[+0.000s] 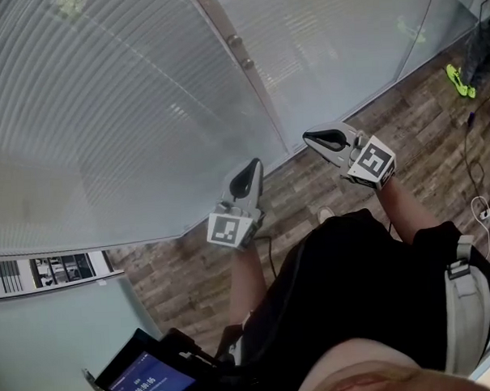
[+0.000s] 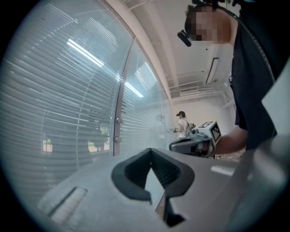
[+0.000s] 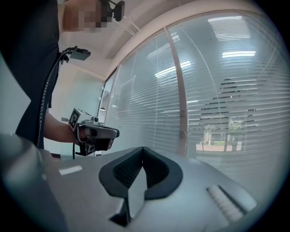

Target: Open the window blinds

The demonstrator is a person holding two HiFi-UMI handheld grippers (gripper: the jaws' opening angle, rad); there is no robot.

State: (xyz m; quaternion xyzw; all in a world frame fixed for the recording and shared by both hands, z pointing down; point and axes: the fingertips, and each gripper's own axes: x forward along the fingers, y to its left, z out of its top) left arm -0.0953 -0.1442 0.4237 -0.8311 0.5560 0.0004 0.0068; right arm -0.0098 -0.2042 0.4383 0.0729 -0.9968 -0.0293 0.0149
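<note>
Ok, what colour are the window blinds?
The window blinds are white, made of thin horizontal slats. The right gripper view shows them best.

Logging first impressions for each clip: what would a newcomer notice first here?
The lowered window blinds fill the upper left of the head view. In front of them, the left gripper and right gripper are held level, jaws shut and empty, above the wood floor.

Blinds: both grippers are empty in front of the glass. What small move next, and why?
Probably carry the left gripper toward the two small knobs on the post between the panes: the blinds are down, no cord shows, and both it and the right gripper are shut, empty and short of the post.
</note>
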